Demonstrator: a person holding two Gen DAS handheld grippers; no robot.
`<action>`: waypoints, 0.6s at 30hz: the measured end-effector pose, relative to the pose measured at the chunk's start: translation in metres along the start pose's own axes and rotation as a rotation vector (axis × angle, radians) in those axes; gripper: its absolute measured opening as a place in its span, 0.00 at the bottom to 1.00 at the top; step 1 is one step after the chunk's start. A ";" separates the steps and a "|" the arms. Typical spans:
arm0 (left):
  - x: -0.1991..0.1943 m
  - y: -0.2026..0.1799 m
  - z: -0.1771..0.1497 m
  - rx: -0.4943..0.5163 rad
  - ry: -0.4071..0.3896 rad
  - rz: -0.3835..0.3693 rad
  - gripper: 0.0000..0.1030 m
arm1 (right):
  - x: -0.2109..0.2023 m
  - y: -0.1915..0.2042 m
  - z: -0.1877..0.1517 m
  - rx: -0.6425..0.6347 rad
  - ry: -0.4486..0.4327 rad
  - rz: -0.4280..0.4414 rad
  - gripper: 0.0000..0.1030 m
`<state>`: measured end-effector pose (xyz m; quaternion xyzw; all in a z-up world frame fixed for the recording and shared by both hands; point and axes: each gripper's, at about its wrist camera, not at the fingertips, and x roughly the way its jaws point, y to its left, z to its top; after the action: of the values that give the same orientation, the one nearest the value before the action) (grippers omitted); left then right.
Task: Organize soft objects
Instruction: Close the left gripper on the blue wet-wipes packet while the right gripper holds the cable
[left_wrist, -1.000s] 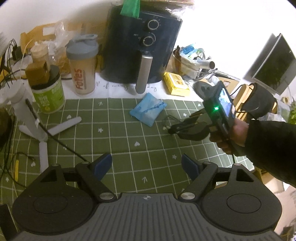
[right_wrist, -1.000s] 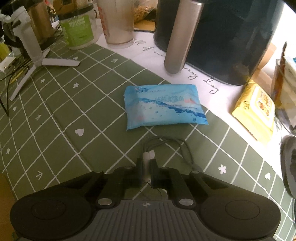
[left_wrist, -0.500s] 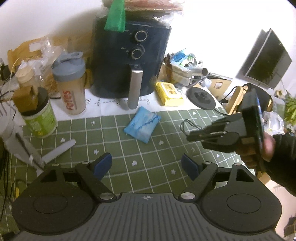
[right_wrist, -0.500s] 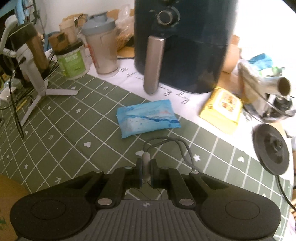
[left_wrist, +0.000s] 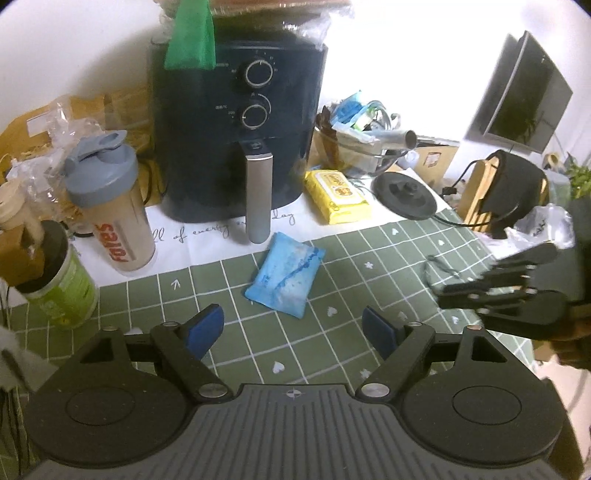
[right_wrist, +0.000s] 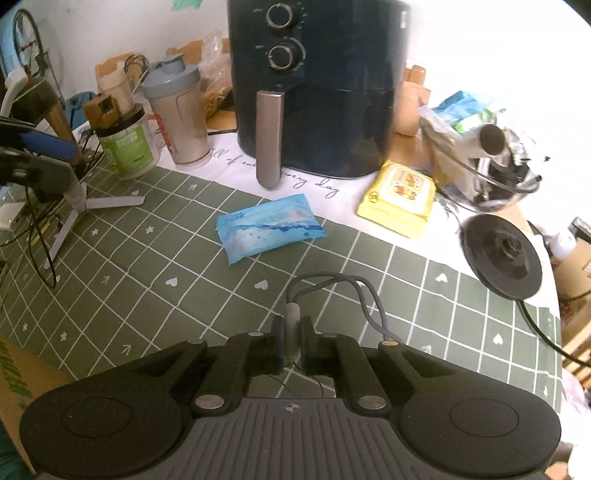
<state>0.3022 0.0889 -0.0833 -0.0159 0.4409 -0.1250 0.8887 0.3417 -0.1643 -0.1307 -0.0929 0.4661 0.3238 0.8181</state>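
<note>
Green checked cloth (right_wrist: 110, 258) carries a crumpled blue tissue pack (right_wrist: 269, 227); only my right view shows my right gripper (right_wrist: 291, 341) pinching a grey cable (right_wrist: 364, 295), while my left gripper (left_wrist: 293, 326) gapes empty.

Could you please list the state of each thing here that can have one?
Left gripper: jaws open, empty.
Right gripper: jaws shut on grey cable.
Blue tissue pack: lying flat, untouched.
Yellow wipes pack: lying flat.
Shaker bottle: upright, lid on.
Air fryer: drawer closed.
</note>
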 end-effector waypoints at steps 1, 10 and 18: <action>0.006 0.001 0.001 0.006 0.004 -0.002 0.80 | -0.004 -0.001 -0.002 0.009 -0.003 -0.003 0.10; 0.071 0.005 0.006 0.080 0.036 0.010 0.80 | -0.037 -0.002 -0.020 0.079 -0.028 -0.032 0.10; 0.122 0.003 0.011 0.148 0.012 0.021 0.80 | -0.060 -0.003 -0.044 0.147 -0.034 -0.068 0.10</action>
<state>0.3819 0.0622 -0.1720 0.0549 0.4357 -0.1480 0.8861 0.2915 -0.2136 -0.1055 -0.0428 0.4711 0.2623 0.8411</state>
